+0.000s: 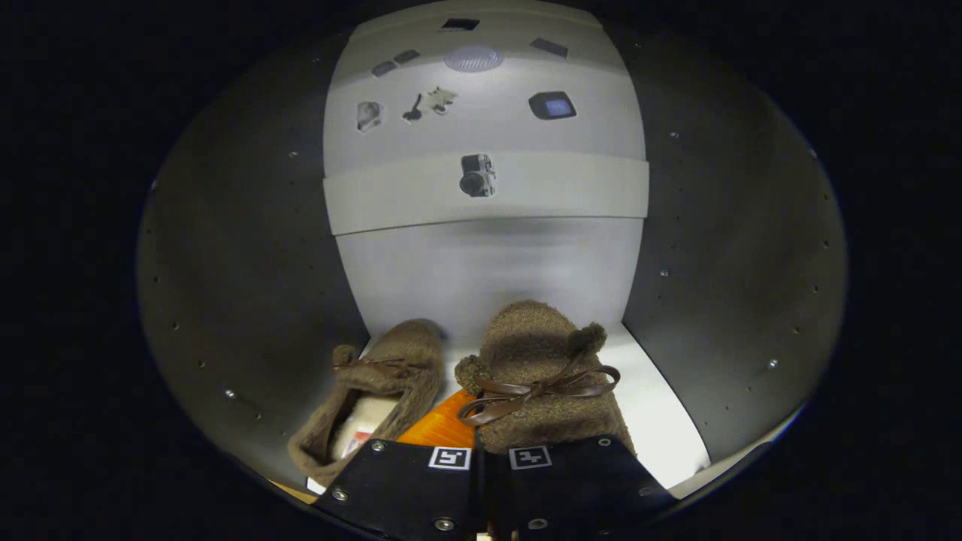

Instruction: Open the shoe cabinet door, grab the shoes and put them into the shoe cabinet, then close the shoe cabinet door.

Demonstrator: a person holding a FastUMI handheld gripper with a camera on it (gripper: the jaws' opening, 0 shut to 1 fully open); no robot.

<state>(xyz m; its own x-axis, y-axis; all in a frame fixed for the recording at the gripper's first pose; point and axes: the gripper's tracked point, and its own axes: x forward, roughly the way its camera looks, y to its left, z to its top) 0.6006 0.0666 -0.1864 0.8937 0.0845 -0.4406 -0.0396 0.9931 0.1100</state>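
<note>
Shoes, two fuzzy brown moccasin slippers, sat on the white floor (661,421) of the shoe cabinet, dark side walls at nine o'clock (240,300) and three o'clock (736,300), a pale back panel (488,263) at twelve. The left slipper (376,391) lay just ahead of the fingers toward eleven o'clock, its opening and light lining facing the camera. The right slipper (537,376), with a brown ribbon bow (537,391) across its top, ran from one o'clock straight down to the gripper (488,469).

The gripper's plates sat nearly together, only a thin slit between them, and the right slipper's heel end vanished behind them. I couldn't tell whether the fingers pinched that heel or merely rested beside it.

By the look of them, these were light, soft and floppy, likely to sag if lifted by the toe. The heel collar seemed the best purchase; the bow would likely slip or come undone.

An orange piece (443,428) peeked out between the slippers, hard to identify. Small items on the shelves (601,188) above at twelve o'clock were too blurred to name. The fingertips themselves were hidden.
</note>
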